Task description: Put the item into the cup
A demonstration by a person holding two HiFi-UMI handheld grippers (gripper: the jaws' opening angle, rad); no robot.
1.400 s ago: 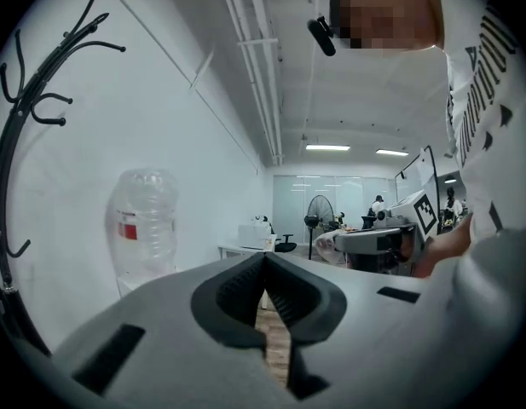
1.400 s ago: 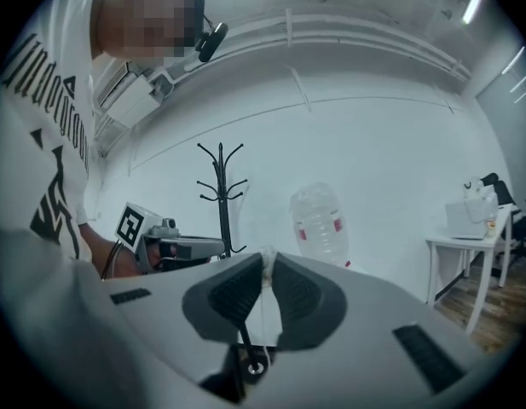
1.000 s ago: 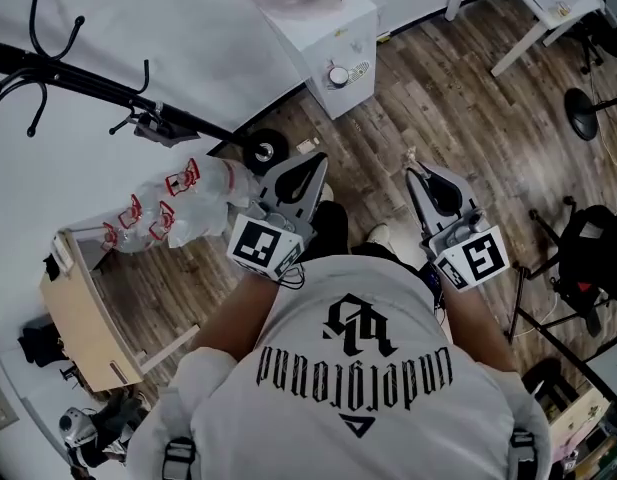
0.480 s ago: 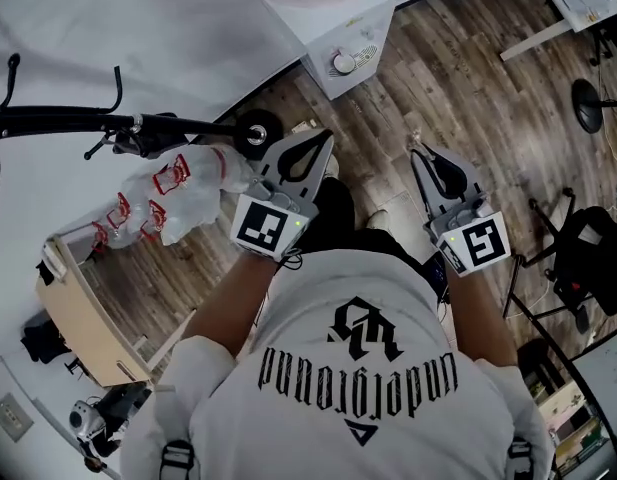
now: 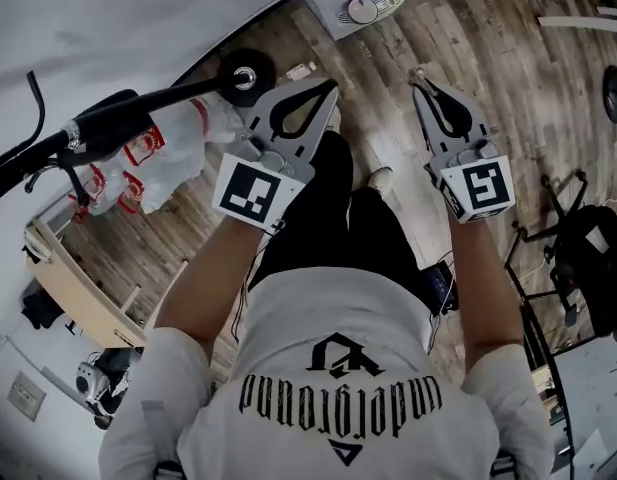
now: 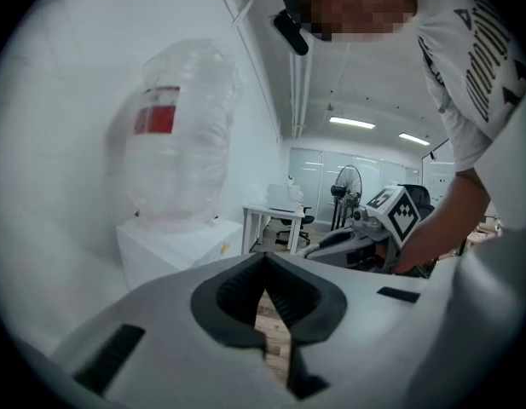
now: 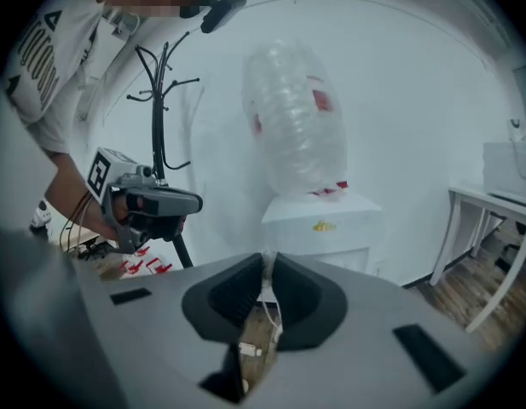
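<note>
I had the item (image 7: 267,273) pinched in my right tool (image 5: 419,74), above the wood floor (image 5: 508,68).
The right tool was almost closed on the thin, pale item at its tips, with a string and a small tag hanging below. My left tool (image 5: 333,86) was closed tip to tip and empty. A water dispenser (image 7: 322,228) stood far ahead, with a coat rack (image 7: 158,118) to its left.

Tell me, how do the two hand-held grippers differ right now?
The right gripper pinches a small pale item with a thin cord at its jaw tips; the left gripper has its jaws together on nothing. The left gripper's marker cube shows a different black-and-white pattern from the right gripper's. Both are grey, tilt toward each other and hang above the wooden floor.
</note>
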